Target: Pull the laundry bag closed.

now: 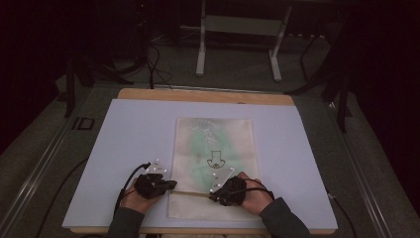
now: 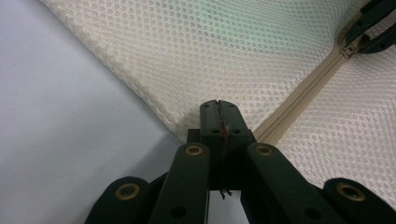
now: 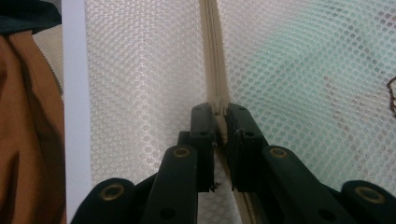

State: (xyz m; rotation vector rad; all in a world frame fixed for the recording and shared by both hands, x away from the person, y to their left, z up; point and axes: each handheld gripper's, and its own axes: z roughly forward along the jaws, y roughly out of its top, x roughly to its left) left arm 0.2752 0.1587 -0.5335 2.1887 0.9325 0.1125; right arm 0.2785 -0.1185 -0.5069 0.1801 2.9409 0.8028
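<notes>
A cream mesh bag (image 1: 214, 148) lies flat on the white board (image 1: 133, 144), with something pale green inside it. A beige zipper (image 2: 299, 93) crosses the bag near its front end. My left gripper (image 1: 172, 185) is shut on the bag's left edge (image 2: 159, 112) where the zipper ends, jaws pressed together (image 2: 218, 106). My right gripper (image 1: 213, 195) sits a short way along the zipper, jaws nearly together around the zipper pull (image 3: 219, 112). In the left gripper view the right gripper's fingertips (image 2: 369, 28) hold the metal slider (image 2: 348, 49).
The white board rests on a wooden table (image 1: 208, 95), whose front edge is close under the person's forearms. Cables (image 1: 130, 178) trail from both grippers. A metal stand (image 1: 237, 39) is on the floor beyond the table. An orange-brown cloth (image 3: 28, 130) is beside the board.
</notes>
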